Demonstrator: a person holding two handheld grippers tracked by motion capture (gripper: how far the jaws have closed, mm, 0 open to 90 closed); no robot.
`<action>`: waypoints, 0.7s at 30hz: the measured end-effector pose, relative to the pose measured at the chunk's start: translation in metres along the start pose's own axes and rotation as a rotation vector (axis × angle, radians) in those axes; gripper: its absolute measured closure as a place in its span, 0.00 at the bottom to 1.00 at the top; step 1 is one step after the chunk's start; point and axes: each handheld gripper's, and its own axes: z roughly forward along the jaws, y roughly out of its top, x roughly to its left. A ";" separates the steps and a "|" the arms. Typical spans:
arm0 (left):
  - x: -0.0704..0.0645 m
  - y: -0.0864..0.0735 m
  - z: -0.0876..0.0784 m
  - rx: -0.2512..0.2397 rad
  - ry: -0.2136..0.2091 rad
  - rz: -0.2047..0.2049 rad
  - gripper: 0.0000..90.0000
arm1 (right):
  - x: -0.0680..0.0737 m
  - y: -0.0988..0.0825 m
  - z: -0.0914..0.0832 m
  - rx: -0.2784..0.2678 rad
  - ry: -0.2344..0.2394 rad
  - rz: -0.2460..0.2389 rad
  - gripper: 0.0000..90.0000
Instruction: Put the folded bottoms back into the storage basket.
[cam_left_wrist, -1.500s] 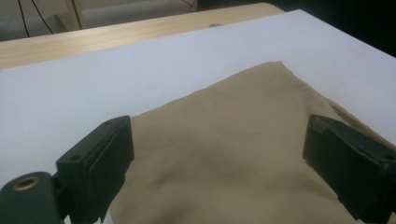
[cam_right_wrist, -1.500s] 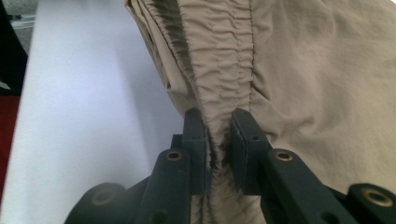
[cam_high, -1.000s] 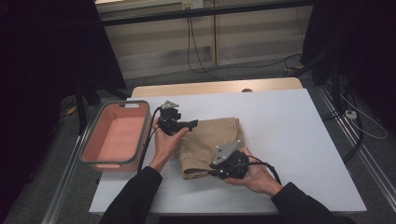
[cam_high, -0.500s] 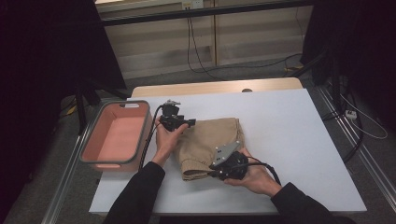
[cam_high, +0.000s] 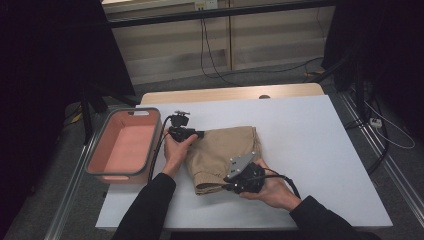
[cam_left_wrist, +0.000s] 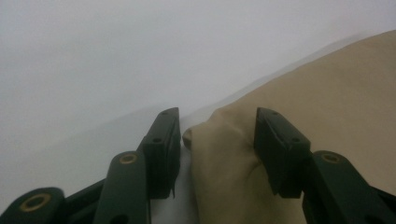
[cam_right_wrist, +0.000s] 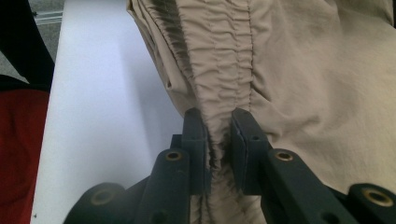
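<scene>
Covering the white table (cam_high: 320, 150), cables (cam_high: 215, 60) trailing behind.

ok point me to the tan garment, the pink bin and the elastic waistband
tan garment (cam_high: 220, 150): high view, on the flat middle of the folded cloth.
pink bin (cam_high: 98, 150): high view, on its grey left rim.
elastic waistband (cam_right_wrist: 224, 70): right gripper view, on the gathered ridges above the fingers.

bin (cam_high: 95, 150) left of garment (cam_high: 220, 150) | both on table (cam_high: 320, 150) (garment central)
</scene>
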 end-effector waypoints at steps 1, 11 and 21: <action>0.000 0.000 0.000 0.000 0.000 0.000 0.58 | 0.000 0.000 0.000 0.000 0.000 0.000 0.86; -0.003 -0.002 -0.002 0.054 -0.069 0.003 0.91 | 0.001 0.000 0.000 -0.002 -0.001 0.003 0.86; -0.010 -0.003 -0.008 0.046 -0.044 0.063 0.96 | 0.000 -0.001 -0.003 -0.018 0.013 0.012 0.86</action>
